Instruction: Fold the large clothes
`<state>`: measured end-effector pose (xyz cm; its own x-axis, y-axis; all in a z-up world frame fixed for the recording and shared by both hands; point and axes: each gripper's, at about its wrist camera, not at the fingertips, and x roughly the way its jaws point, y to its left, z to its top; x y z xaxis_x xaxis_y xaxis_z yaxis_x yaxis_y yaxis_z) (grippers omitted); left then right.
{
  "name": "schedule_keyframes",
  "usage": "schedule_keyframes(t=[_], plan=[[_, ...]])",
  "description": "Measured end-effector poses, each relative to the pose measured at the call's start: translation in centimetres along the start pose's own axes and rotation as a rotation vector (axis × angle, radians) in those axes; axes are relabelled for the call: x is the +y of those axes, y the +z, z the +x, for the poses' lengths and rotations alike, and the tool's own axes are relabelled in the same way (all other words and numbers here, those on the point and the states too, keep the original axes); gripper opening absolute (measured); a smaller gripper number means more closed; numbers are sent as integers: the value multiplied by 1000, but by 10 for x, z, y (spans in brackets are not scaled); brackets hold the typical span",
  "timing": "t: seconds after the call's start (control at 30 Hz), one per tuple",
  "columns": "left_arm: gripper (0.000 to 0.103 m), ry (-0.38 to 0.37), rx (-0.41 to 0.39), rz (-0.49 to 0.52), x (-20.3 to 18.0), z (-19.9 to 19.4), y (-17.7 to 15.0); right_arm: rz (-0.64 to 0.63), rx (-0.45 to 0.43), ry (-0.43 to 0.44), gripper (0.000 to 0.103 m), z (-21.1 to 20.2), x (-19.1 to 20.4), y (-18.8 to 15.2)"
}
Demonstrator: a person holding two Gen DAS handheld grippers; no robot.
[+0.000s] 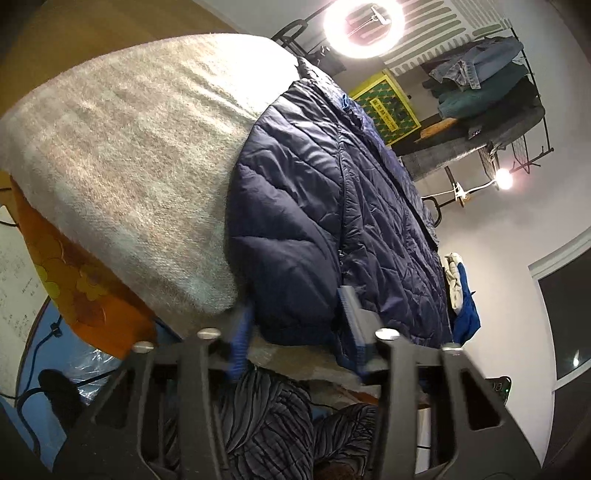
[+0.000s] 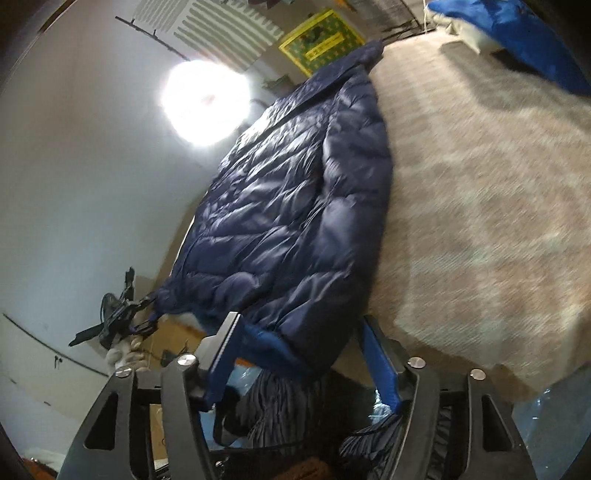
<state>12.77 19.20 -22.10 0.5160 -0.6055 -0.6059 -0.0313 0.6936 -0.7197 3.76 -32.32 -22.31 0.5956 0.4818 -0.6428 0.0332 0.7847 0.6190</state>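
Observation:
A navy quilted puffer jacket (image 1: 325,206) lies flat on a beige fuzzy blanket (image 1: 140,155) that covers the table. Its hem reaches the near edge. My left gripper (image 1: 295,325) is open, its blue-padded fingers (image 1: 242,332) straddling the jacket's hem at one bottom corner. In the right wrist view the same jacket (image 2: 288,206) lies on the blanket (image 2: 480,221). My right gripper (image 2: 299,343) is open, its fingers (image 2: 380,362) on either side of the hem at the other bottom corner.
A blue and white garment (image 1: 461,291) lies at the far side of the table, also in the right wrist view (image 2: 517,33). A rack with piled clothes (image 1: 487,81) stands behind. A ring light (image 1: 364,26) shines. An orange cloth (image 1: 85,291) hangs below the blanket.

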Motion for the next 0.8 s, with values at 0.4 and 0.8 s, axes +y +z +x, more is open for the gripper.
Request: schedule_keyframes(t=[0.4,0.8], plan=[[6,-31,-130,49,-23,-35,15,-75,-85,42,8,-18,26,19],[6,-50,-216,142,-84,-39,68,-136,-156,11,6,-34,52,65]])
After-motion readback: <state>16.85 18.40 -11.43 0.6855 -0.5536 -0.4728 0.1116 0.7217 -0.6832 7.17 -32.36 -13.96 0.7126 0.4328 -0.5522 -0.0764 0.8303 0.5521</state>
